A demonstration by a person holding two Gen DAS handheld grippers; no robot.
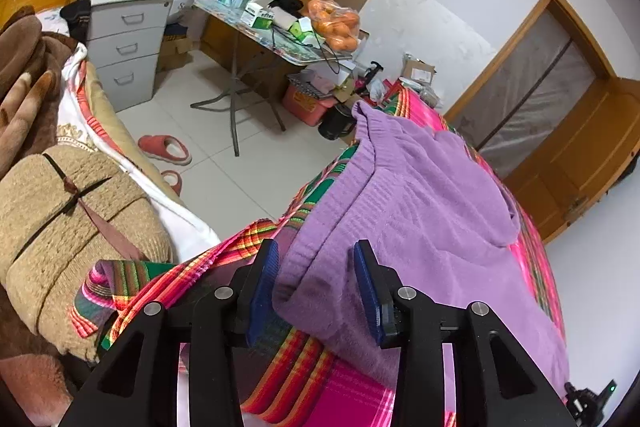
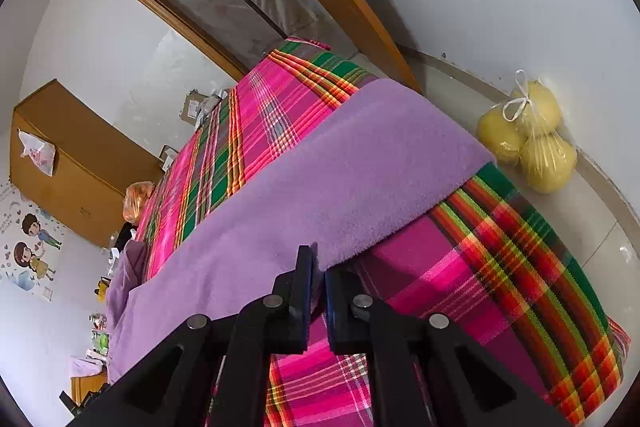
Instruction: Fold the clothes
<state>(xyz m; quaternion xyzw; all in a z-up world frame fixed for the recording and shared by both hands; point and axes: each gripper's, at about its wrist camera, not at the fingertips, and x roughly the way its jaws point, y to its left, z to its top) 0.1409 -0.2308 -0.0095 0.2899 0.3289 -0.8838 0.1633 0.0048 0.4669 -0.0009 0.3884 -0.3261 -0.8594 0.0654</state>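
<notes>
hidden: bed (image 2: 280, 107) middle under purple sweater (image 2: 320, 187) | cut off: sweater's near end behind right gripper (image 2: 319, 283), bed's near corner at frame bottom | unreadable: boxes (image 1: 256, 13) on folding table (image 1: 224, 15), labels too small

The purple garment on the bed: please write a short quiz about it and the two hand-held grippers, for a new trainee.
1. True or false: the right hand-held gripper is closed on an edge of the purple garment.
2. The left hand-held gripper is: A) clamped shut on the garment, B) open with purple fabric between its fingers, C) holding a slipper.
3. Fill in: the garment lies on a ____ bedsheet.

Key:
1. True.
2. B.
3. Plaid (pink, green and red).
</notes>
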